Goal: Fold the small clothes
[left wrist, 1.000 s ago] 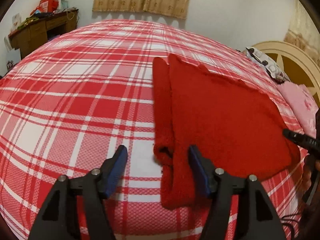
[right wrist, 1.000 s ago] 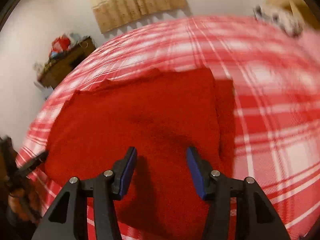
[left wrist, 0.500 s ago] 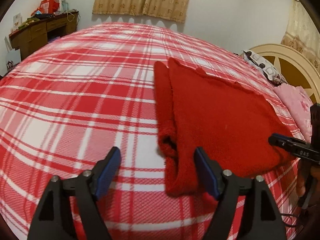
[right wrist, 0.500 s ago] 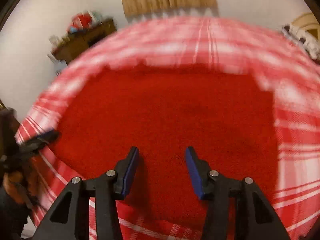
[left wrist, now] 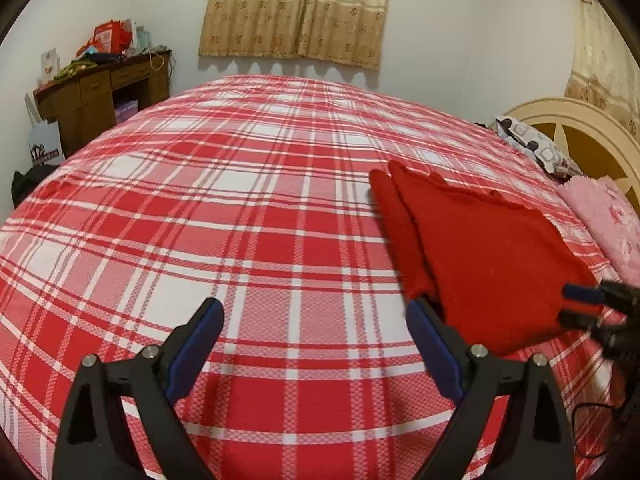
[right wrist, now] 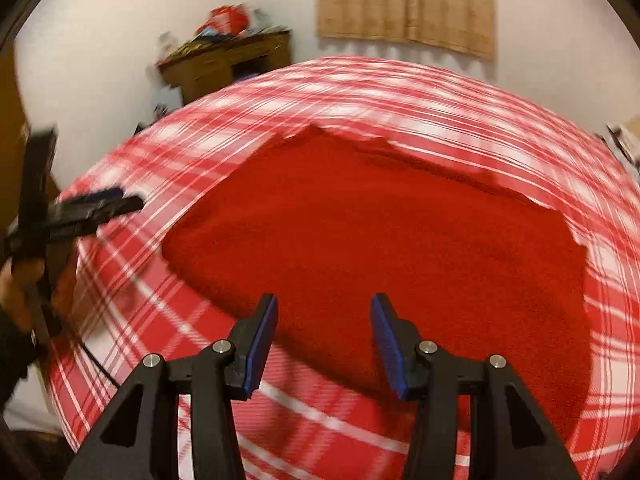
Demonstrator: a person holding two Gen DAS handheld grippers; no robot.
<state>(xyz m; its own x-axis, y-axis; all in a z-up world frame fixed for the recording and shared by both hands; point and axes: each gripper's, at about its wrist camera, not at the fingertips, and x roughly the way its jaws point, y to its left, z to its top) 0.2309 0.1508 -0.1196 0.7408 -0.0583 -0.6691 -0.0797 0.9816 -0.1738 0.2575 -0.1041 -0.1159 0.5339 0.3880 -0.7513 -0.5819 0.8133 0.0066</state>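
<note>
A red knitted garment (left wrist: 480,256) lies folded flat on the red-and-white plaid bed cover (left wrist: 240,216), at the right in the left wrist view. It fills the middle of the blurred right wrist view (right wrist: 380,232). My left gripper (left wrist: 314,332) is open and empty above bare cover, left of the garment's near corner. My right gripper (right wrist: 324,332) is open and empty over the garment's near edge. The right gripper also shows at the right edge of the left wrist view (left wrist: 592,308), and the left gripper shows at the left in the right wrist view (right wrist: 96,208).
A wooden desk (left wrist: 100,96) with clutter stands by the far left wall. A curtain (left wrist: 296,8) hangs on the back wall. A cream headboard (left wrist: 576,132), a patterned pillow (left wrist: 532,148) and a pink cloth (left wrist: 608,220) lie at the right.
My left gripper has pulled back and left, off the garment's sleeve edge, and opened wider. My right gripper has swung and drawn back toward the garment's near edge.
</note>
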